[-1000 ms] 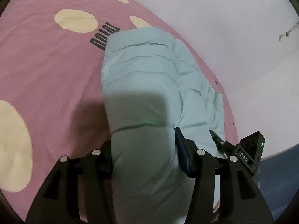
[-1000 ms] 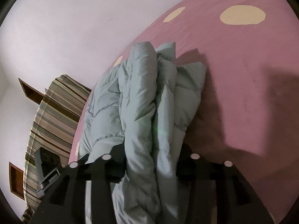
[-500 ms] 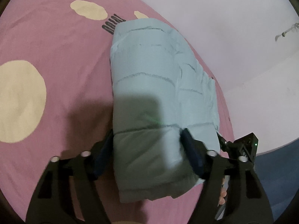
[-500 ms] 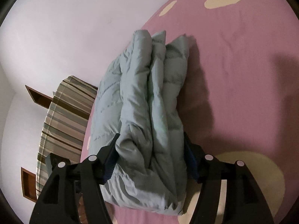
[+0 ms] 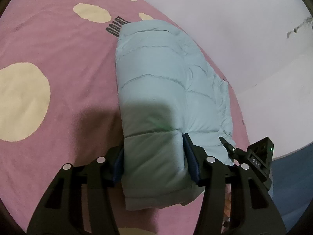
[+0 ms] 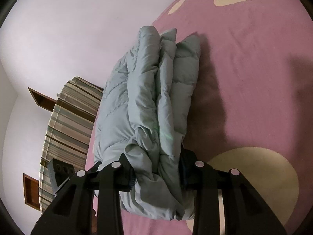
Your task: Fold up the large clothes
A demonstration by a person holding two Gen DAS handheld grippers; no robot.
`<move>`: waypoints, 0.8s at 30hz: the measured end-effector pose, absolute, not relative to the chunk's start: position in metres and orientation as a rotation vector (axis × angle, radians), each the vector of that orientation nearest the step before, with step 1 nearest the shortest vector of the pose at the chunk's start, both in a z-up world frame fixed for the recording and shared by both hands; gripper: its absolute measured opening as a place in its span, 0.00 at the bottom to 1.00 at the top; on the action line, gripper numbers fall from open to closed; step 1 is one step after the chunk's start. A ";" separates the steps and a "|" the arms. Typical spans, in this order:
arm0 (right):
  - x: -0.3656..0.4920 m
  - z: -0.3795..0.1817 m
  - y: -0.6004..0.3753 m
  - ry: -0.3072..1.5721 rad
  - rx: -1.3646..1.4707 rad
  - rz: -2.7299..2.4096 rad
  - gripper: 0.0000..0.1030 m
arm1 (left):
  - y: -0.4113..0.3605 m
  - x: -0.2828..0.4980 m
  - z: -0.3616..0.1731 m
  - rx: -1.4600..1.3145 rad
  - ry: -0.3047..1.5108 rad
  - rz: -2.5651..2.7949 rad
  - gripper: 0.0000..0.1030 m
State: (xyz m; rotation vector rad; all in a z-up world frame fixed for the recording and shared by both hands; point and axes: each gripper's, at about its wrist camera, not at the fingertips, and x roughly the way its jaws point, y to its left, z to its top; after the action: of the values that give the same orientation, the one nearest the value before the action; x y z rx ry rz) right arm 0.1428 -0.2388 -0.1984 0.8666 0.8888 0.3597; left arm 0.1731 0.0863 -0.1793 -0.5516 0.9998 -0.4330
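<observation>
A pale blue-green puffer jacket (image 5: 156, 90) lies folded into a thick bundle on a pink bed cover (image 5: 58, 58) with cream spots. My left gripper (image 5: 153, 154) is shut on the near end of the bundle. My right gripper (image 6: 156, 166) is shut on the other side, where the stacked layers of the puffer jacket (image 6: 152, 101) show edge on. The right gripper (image 5: 252, 156) also shows in the left wrist view at the bundle's right corner.
A white wall (image 5: 234, 29) runs along the far side of the bed. A striped pillow or cushion (image 6: 68, 121) stands at the head of the bed beside brown wall shelves (image 6: 39, 98). Blue floor (image 5: 289, 176) lies past the bed edge.
Both grippers opened around the bundle half a second ago and have closed on it again. The bundle has shifted slightly on the bed.
</observation>
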 end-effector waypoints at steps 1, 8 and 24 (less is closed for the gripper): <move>0.143 -0.199 -0.240 0.890 0.865 0.359 0.34 | 0.086 0.173 -0.179 -0.549 1.000 -0.432 0.53; 0.142 -0.203 -0.242 0.887 0.878 0.356 0.38 | 0.087 0.173 -0.179 -0.549 0.997 -0.433 0.55; 0.132 -0.200 -0.248 0.869 0.886 0.314 0.53 | 0.088 0.166 -0.173 -0.471 0.976 -0.368 0.73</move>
State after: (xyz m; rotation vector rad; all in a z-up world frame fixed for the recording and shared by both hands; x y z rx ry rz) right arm 0.1316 -0.2483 -0.1998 0.8862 0.8689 0.3140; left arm 0.1661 0.0875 -0.1730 -0.4714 0.9758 -0.3680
